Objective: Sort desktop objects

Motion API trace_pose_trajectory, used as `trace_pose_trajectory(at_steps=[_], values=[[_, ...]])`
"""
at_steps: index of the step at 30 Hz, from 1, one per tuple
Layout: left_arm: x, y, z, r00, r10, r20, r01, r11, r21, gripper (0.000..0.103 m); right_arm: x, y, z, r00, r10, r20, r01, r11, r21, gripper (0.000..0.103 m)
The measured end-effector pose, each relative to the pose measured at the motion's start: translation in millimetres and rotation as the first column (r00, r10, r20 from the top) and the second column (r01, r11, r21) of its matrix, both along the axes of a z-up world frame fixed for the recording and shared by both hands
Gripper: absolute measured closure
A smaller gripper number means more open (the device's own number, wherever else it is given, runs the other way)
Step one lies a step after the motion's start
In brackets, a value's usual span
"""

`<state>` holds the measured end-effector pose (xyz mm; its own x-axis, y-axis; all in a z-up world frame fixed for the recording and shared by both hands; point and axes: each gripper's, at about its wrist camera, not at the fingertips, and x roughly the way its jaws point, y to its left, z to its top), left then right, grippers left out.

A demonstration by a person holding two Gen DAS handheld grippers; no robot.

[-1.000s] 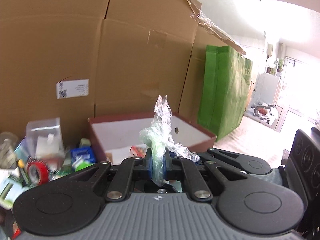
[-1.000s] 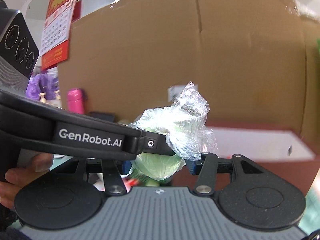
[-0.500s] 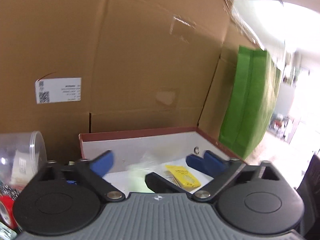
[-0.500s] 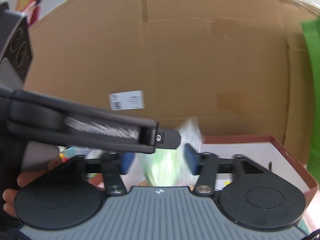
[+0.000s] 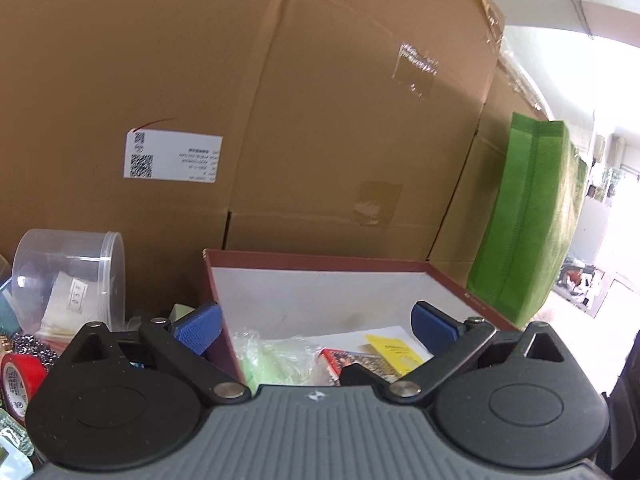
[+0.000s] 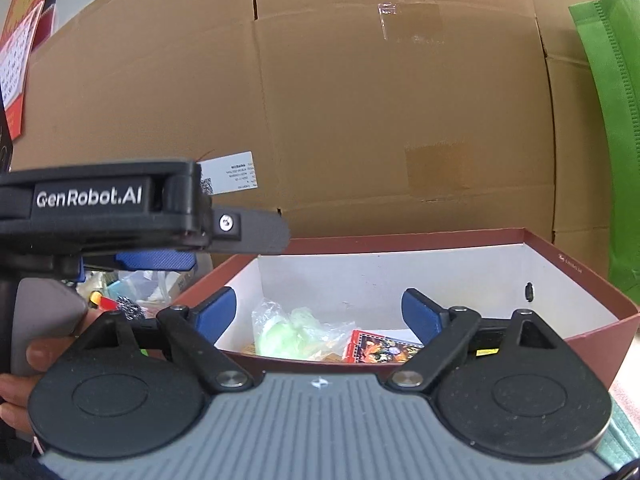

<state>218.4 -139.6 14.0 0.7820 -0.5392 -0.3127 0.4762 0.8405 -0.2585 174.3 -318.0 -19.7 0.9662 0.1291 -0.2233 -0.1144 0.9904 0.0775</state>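
A clear plastic bag with a pale green lump (image 6: 292, 334) lies inside the red-brown box (image 6: 440, 240) with white inner walls, at its left end. The same bag (image 5: 276, 356) shows low in the left wrist view, beside the box wall (image 5: 320, 258). My left gripper (image 5: 316, 330) hangs open over the box's left end, nothing between its blue pads. My right gripper (image 6: 316, 316) is opening above the box's near edge; the bag lies below, free of its pads. The left gripper's body (image 6: 120, 204) crosses the right wrist view at the left.
A yellow packet (image 5: 396, 354) and a printed red card (image 6: 380, 350) also lie in the box. Left of it stand a clear tub (image 5: 68, 280), red tape (image 5: 18, 376) and small clutter. Tall cardboard cartons (image 5: 280, 100) rise behind; a green bag (image 5: 528, 220) leans at right.
Both grippers held the wrapped green lump above the box a second ago. Both have let go and opened, and the bag now lies in the box. Both hands moved closer to the box.
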Motion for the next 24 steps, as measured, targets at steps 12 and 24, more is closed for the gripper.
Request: trace_pose_trajectory(at_steps=[12,24], values=[[-11,1,8,1.000,0.030,-0.002,-0.030,0.999,0.042,0.000,-3,10,0,1.000,-0.008,0.013,0.009,0.999,-0.031,0.008],[-85,14,29,0.999,0.044,0.008,-0.044,0.995,0.091,0.000,-78,31,32,0.985,-0.155,0.071,0.160,0.985,-0.071,0.005]])
